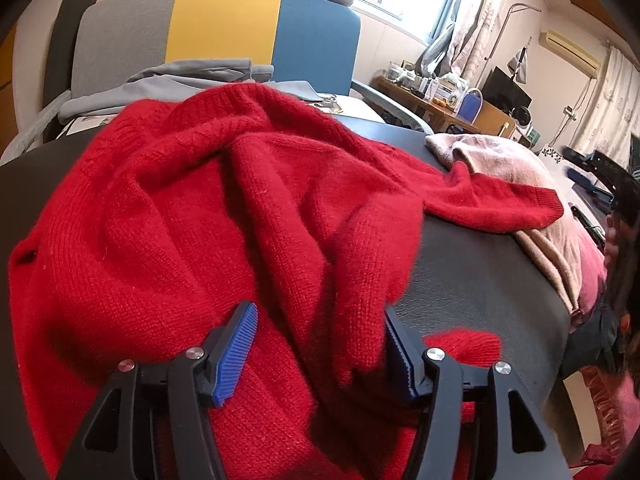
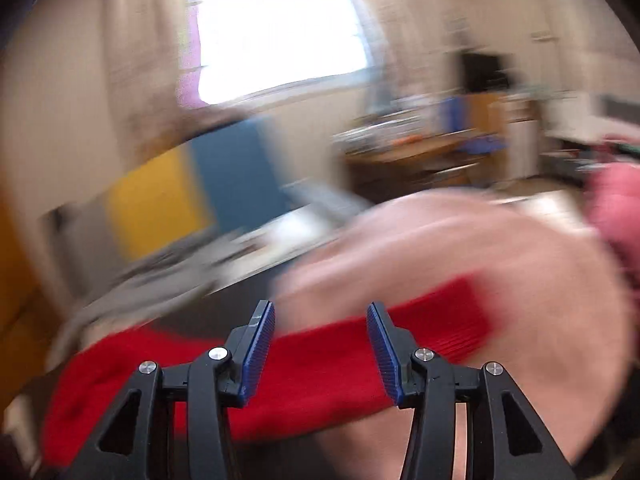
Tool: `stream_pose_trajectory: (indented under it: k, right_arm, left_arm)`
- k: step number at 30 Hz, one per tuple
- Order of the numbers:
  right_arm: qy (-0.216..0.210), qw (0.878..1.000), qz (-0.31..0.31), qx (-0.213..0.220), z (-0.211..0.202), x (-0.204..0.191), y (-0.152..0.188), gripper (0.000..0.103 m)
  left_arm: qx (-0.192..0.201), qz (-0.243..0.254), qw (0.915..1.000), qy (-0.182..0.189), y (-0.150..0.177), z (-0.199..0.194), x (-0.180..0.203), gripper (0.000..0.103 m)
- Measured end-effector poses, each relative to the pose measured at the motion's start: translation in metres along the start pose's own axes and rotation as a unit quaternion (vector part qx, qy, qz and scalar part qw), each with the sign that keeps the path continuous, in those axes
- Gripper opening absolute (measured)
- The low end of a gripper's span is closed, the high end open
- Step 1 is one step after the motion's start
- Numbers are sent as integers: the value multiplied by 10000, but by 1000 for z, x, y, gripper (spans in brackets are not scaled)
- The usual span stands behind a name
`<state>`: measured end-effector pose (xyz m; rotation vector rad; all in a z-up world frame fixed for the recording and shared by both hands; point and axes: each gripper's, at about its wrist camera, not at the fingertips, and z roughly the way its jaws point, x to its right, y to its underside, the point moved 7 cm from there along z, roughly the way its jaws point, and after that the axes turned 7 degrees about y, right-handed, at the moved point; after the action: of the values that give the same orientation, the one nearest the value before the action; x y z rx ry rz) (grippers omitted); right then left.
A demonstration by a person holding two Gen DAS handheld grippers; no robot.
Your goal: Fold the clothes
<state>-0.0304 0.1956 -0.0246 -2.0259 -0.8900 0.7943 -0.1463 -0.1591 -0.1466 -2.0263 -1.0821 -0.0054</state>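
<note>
Dark table (image 1: 472, 280), crumpled red sweater (image 1: 180, 220) spread across it, one sleeve lying on a folded pink garment (image 1: 532, 168) at the table's right edge; left gripper (image 1: 320, 344) jaws apart over the sweater; right gripper (image 2: 320, 344) jaws apart above the sleeve, view blurred

One red sweater (image 1: 192, 216), two claws (image 1: 318, 350).
</note>
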Motion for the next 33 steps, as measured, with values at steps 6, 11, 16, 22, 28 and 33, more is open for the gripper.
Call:
stream_pose_trajectory:
  k: [6, 11, 16, 22, 28, 33]
  right_arm:
    - [-2533, 9478, -1318, -1418, -7, -217, 120, 47]
    - [-3092, 9106, -1759, -2104, -15, -286, 189, 49]
    - [-1952, 9002, -3554, -1585, -1, -292, 234, 46]
    - [-1587, 9216, -3231, -1452, 15, -251, 233, 48]
    - [-1658, 9266, -3058, -1426, 8, -251, 236, 50]
    - [-1714, 9266, -3036, -1411, 13, -255, 235, 52]
  left_arm:
    - [763, -410, 9962, -114, -5, -54, -13, 61]
    - [1521, -1279, 9787, -513, 14, -123, -65, 61]
    - [1390, -2178, 9633, -726, 53, -139, -117, 61]
    - [885, -2030, 9749, -222, 72, -111, -97, 61]
    - [693, -2084, 9756, -72, 82, -93, -85, 20]
    - [611, -1749, 9825, -214, 70, -107, -78, 10]
